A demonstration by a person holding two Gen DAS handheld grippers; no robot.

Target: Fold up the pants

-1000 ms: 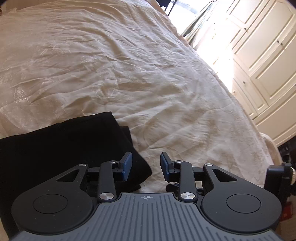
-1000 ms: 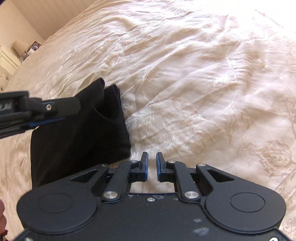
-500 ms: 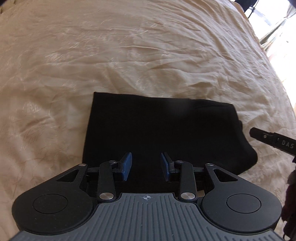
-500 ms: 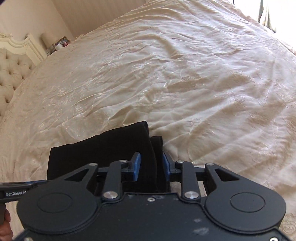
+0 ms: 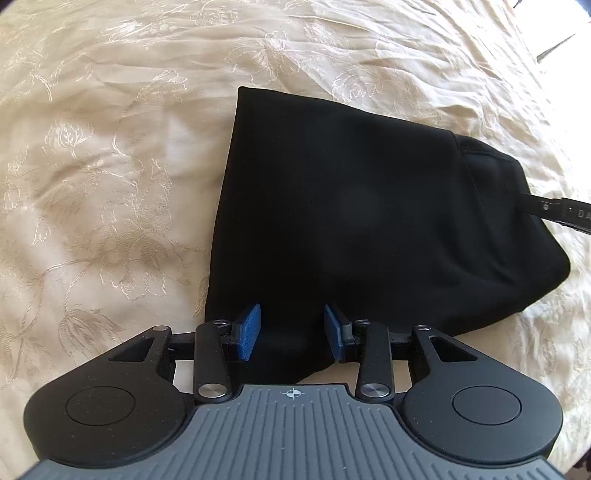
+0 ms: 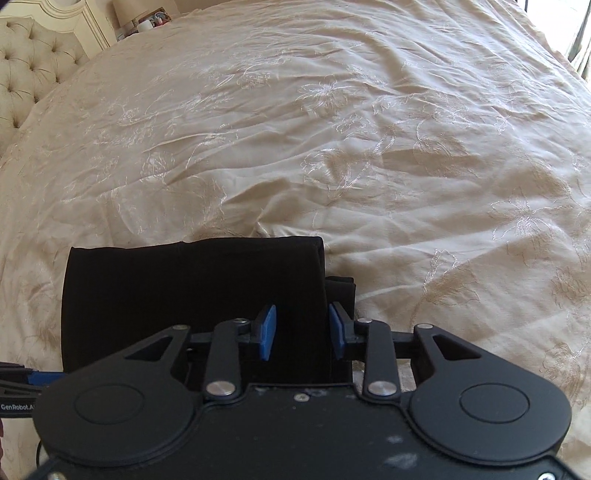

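Black pants [image 5: 369, 206], folded into a flat block, lie on a cream embroidered bedspread [image 5: 110, 184]. My left gripper [image 5: 291, 338] points steeply down over their near edge. Its blue pads stand apart and its jaws are opening, with black fabric between them but not pinched. In the right wrist view the pants [image 6: 184, 288] fill the lower left. My right gripper [image 6: 302, 332] straddles their right end beside the layered fold. Its jaws are closing, and the pads are still clear of the cloth between them. The other gripper's finger [image 5: 561, 212] pokes in at the pants' right end.
The bedspread [image 6: 369, 147] stretches far beyond the pants on every side. A tufted headboard [image 6: 29, 66] and a nightstand with small items [image 6: 147, 22] stand at the far left corner. The left gripper's body [image 6: 22, 384] shows at the lower left edge.
Both grippers swung in over the pants, the left also dropping closer. The right gripper's jaws went from nearly shut to apart around the pants' end.
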